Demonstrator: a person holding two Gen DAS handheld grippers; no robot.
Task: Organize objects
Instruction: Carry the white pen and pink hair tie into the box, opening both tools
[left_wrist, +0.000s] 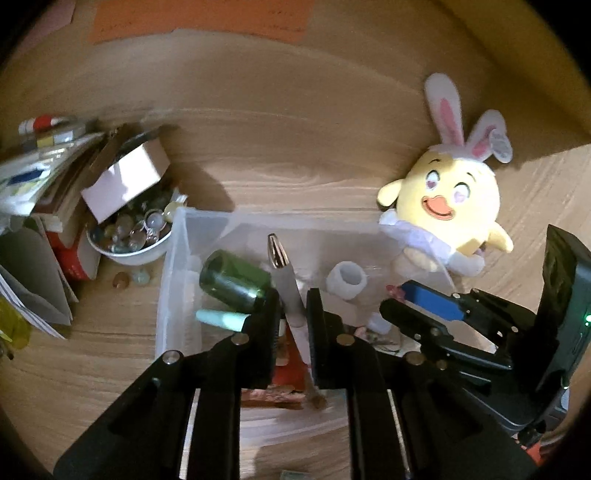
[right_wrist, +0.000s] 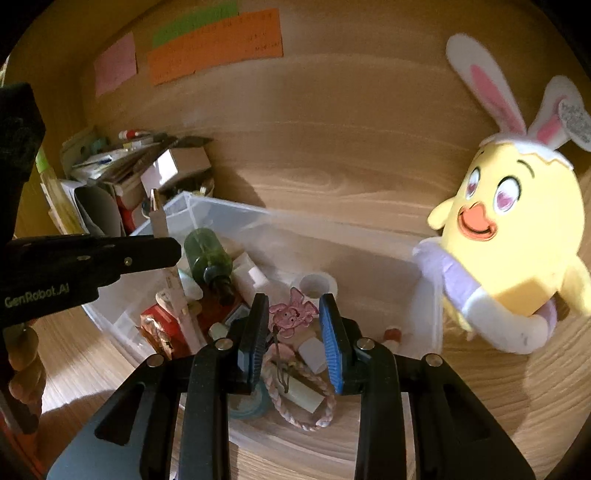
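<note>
A clear plastic bin on the wooden desk holds several small items: a green bottle, a white ring, a mint tube. My left gripper is shut on a long grey tool with a metal tip, held over the bin; it shows in the right wrist view too. My right gripper is open over the bin, above a pink charm and a braided ring. The bin and green bottle also show there.
A yellow chick plush with bunny ears leans at the bin's right side. A white bowl of marbles, a small box and stacked books and papers stand left of the bin. Paper notes lie behind.
</note>
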